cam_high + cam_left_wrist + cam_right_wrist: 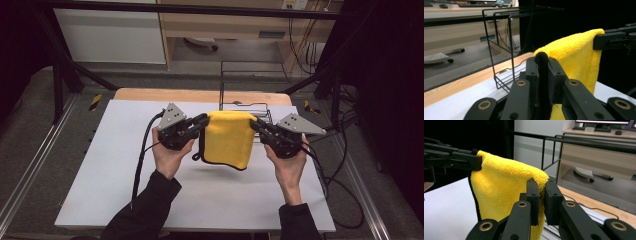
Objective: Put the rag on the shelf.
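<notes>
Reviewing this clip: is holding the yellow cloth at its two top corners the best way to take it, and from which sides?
Probably yes. The yellow cloth hangs folded, its top edge stretched level between the left gripper and right gripper, each shut on an upper corner and coming in from its own side. That spreads the limp fabric flat, clear of the white table, with the wire rack behind.

White table (125, 175); black wire rack (245, 90) at far edge.
</notes>
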`<state>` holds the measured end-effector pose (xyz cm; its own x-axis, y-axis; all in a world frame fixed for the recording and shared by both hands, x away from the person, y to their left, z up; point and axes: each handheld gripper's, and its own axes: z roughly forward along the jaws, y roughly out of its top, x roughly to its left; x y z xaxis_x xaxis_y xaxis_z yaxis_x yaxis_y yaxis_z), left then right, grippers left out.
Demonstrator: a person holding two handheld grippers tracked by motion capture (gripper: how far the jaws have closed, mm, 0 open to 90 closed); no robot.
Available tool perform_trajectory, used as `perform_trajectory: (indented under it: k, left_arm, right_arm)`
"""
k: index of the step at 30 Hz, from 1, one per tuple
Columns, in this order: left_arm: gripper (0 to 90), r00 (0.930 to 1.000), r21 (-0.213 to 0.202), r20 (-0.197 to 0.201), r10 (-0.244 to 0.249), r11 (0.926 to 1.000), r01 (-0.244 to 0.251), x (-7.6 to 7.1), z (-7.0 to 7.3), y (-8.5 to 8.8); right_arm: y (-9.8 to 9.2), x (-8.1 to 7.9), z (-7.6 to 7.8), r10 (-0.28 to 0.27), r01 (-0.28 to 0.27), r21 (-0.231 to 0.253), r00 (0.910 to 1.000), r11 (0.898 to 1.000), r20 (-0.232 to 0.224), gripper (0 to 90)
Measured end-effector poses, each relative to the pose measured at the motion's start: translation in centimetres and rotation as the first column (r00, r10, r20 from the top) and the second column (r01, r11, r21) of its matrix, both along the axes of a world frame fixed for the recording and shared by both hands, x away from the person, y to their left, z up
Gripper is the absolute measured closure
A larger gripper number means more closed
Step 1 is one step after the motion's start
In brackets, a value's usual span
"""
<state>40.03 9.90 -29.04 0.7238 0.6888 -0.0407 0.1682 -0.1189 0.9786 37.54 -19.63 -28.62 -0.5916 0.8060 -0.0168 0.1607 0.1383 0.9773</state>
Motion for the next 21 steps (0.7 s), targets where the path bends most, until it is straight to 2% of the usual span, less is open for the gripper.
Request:
perform_trajectory:
  k: [16,21]
  left_arm:
    - [80.6,0.9971,-0.051,0.075,0.017,0.9986,-0.014,0.4,2.3,-1.4]
    - [80.5,0.9964,-0.06,0.082,0.018,0.9981,-0.014,0.8,2.9,-1.7]
  right_arm:
    - [-0.9,-0.2,2.6,-0.046,0.044,0.026,0.9959,0.999,0.079,83.5]
    - [-1.1,-0.1,3.3,-0.06,0.057,0.038,0.9934,0.998,0.097,83.6]
